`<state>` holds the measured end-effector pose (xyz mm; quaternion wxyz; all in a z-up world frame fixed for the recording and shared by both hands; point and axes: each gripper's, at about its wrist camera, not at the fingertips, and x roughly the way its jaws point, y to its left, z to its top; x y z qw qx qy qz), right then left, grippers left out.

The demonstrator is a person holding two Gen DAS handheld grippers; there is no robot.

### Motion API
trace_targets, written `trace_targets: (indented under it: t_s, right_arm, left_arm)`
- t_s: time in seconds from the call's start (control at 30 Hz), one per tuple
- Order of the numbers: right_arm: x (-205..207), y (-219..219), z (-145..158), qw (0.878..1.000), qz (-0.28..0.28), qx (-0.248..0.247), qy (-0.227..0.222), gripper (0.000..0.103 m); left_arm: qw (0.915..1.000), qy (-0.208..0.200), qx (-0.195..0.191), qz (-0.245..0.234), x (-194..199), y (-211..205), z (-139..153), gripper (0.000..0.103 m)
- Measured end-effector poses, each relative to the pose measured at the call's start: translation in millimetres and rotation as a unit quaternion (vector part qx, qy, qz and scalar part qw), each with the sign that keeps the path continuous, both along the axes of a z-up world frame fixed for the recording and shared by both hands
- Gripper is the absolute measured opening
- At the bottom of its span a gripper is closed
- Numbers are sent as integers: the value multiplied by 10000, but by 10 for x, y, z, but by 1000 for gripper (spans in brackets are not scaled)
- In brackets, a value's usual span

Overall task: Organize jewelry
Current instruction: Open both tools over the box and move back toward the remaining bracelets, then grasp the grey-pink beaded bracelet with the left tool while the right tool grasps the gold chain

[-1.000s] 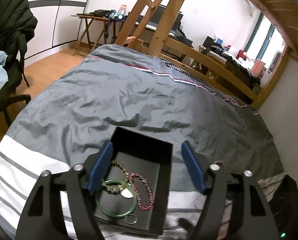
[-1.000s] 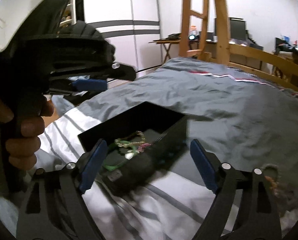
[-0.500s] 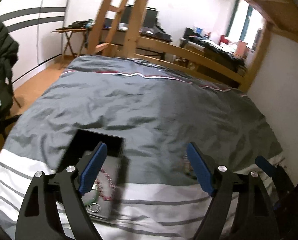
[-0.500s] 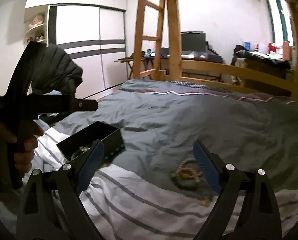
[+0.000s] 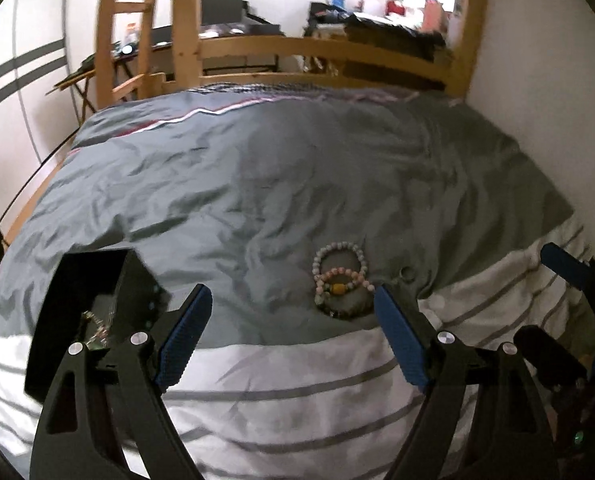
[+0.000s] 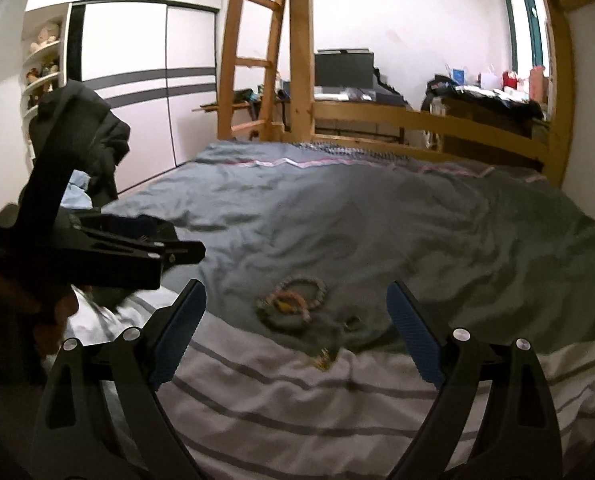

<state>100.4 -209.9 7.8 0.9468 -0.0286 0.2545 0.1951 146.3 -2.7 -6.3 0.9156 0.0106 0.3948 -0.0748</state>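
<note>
A small pile of beaded bracelets (image 5: 341, 285) lies on the grey duvet, just ahead of my open, empty left gripper (image 5: 293, 320) and close to its right finger. It also shows in the right wrist view (image 6: 291, 306), between and ahead of the fingers of my open, empty right gripper (image 6: 293, 312). A small gold piece (image 6: 324, 358) lies nearer, on the white striped part. The black jewelry box (image 5: 93, 312) sits at the left with some jewelry inside, partly hidden by my left finger.
The bed has a grey duvet (image 5: 281, 184) with a white striped band (image 5: 297, 380) at the near edge. A wooden bed frame and ladder (image 6: 289, 60) stand at the far end. A wall (image 5: 545, 92) runs along the right side. A chair with a dark jacket (image 6: 97, 132) stands left.
Both grippers have swung right, away from the box. The box has moved from the middle to the left of both views, and the bracelets have come to the centre.
</note>
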Motion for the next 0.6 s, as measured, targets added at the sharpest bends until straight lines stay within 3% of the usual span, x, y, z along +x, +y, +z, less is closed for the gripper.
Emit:
trace_targets:
  t_s: [0.23,0.3,0.47,0.6]
  right_arm:
    - [259,-150,-455,9987,-121,246,438,90]
    - [337,-154,-558,9981,-215,241,526,81]
    - [479,-148,-715,9973,-264,210,655,68]
    - [574,-32,-937,9955,-129,-62,937,65]
  left_arm:
    - [9980,480,317,-270,408,-371,-448,82]
    - [9975,561,356,-227,554,-454,-566,81]
    - [9972,641,283,-242,776,-482,-742,81]
    - [9943,847,563,-336,871,-490,-932,80]
